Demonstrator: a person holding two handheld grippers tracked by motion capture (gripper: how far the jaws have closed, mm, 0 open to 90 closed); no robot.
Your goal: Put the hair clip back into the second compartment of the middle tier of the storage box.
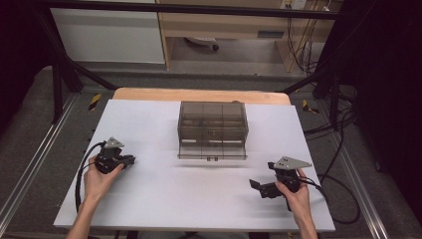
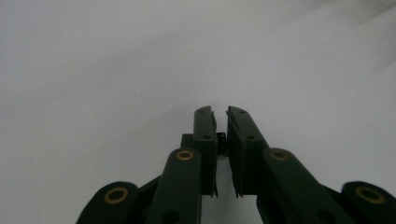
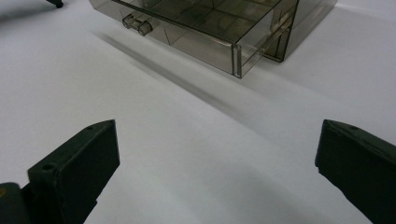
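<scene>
A smoky see-through drawer box (image 1: 213, 122) stands at the middle back of the white table. Its drawer (image 1: 213, 149) is pulled partly out toward me, with a small handle (image 3: 137, 24) on its front and divided compartments inside. My left gripper (image 1: 132, 161) rests at the table's left, held in a hand, well apart from the box. In the left gripper view its jaws (image 2: 220, 111) stand shut with nothing between them. My right gripper (image 1: 262, 175) sits at the front right, pointing toward the drawer. Its jaws (image 3: 217, 128) are spread wide open over bare table.
The white table top (image 1: 149, 199) has a wooden edge (image 1: 149, 93) along the back. Black frame struts (image 1: 64, 69) rise at the back left and right. Cables (image 1: 343, 189) trail off the right side. Bare surface lies between the grippers and the drawer.
</scene>
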